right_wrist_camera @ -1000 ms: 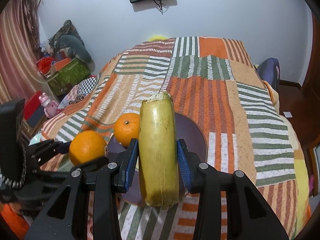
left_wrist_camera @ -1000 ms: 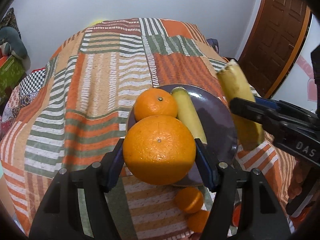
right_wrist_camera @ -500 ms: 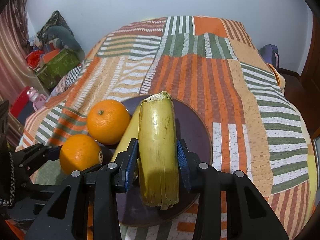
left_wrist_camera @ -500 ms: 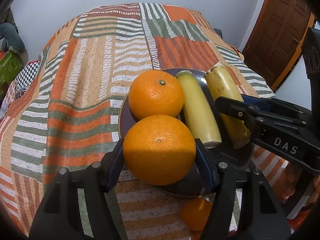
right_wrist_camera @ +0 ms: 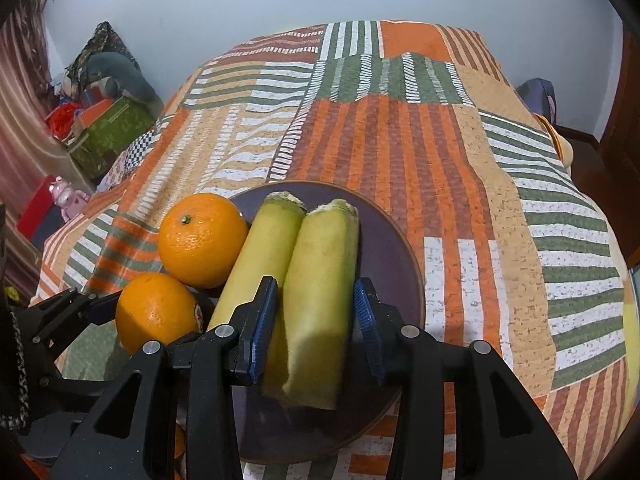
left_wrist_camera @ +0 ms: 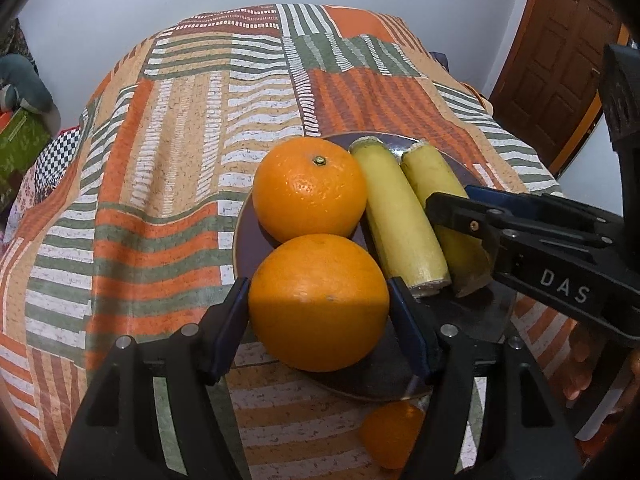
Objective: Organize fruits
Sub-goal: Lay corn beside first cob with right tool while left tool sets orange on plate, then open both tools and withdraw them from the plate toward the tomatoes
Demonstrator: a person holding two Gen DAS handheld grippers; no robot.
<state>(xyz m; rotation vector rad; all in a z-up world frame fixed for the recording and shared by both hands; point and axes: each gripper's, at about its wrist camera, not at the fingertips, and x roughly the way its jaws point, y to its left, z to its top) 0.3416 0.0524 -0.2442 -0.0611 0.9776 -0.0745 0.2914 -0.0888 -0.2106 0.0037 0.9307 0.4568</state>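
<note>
The step in hand is judged to be the release of two fruits onto the dark plate [right_wrist_camera: 404, 248], which lies on the striped bedspread [right_wrist_camera: 460, 152]. It is best done by widening each pair of tongs fully before any lift, and by drawing them straight back along their own line, so that nothing is rolled off the plate or knocked against its neighbour.

In the left wrist view, the left tongs [left_wrist_camera: 318, 320] are seen at lower centre, astride the near orange [left_wrist_camera: 318, 302]. Their jaws are opening, and a thin gap shows at each pad, so the orange is no longer pressed. It rests at the plate's near edge, touching the far orange [left_wrist_camera: 310, 188] above it.

In the right wrist view, the right tongs [right_wrist_camera: 316, 320] are at lower centre, parted around the right banana piece [right_wrist_camera: 320, 300], with clear gaps on both sides. This piece lies on the plate, touching the left banana piece [right_wrist_camera: 260, 264]. A small orange [left_wrist_camera: 390, 436] remains off the plate, at the bottom of the left wrist view.
</note>
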